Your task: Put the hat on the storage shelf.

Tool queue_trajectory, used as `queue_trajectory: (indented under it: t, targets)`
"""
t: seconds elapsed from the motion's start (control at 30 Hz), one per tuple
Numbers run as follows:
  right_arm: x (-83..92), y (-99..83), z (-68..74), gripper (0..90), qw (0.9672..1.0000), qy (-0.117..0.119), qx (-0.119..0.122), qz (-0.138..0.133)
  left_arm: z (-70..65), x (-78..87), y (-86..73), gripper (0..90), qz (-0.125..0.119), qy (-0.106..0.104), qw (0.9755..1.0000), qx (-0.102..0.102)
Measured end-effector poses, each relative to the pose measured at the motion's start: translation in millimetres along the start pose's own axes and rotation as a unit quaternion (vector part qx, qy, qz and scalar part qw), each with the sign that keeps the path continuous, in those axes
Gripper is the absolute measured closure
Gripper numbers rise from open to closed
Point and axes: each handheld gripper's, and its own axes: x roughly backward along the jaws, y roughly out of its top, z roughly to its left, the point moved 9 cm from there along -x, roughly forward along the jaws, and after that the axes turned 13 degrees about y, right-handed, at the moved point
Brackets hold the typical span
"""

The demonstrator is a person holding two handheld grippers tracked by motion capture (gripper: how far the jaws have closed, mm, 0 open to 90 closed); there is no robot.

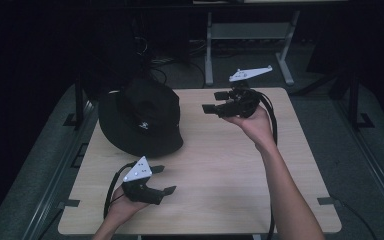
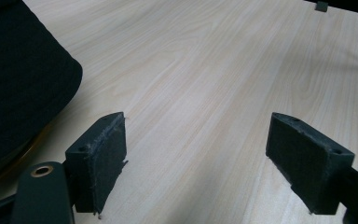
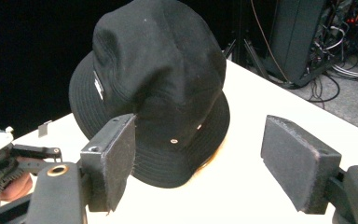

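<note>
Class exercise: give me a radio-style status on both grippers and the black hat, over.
Left gripper open, empty, near the table's front edge. Right gripper open, empty, fingers aimed at the hat. Black hat sits crown up on the table, untouched. Nothing between right gripper and hat.

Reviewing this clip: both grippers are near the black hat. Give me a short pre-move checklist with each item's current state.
1. Right gripper jaws open, nothing between them: ok.
2. Right gripper aimed at the black hat: ok; in the right gripper view the hat sits ahead of the jaws, apart from the pads.
3. Left gripper jaws open and empty: ok; only bare table lies between them.
4. Left gripper clear of the hat: ok; the brim lies off to one side, untouched.
5. Hat resting fully on the table, crown up: ok.
6. What lies beneath the hat's brim: cannot tell.
</note>
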Motion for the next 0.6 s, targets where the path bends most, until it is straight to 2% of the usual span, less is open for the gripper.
queue_trajectory:
  t: [0.6]
  targets:
    - [18.8, -33.3, -2.5, 25.1, 0.9998, -0.011, -0.018, 0.004, 0.7, 0.4, -1.4, 19.8, 0.003, 0.000, 1.0000, 0.004]
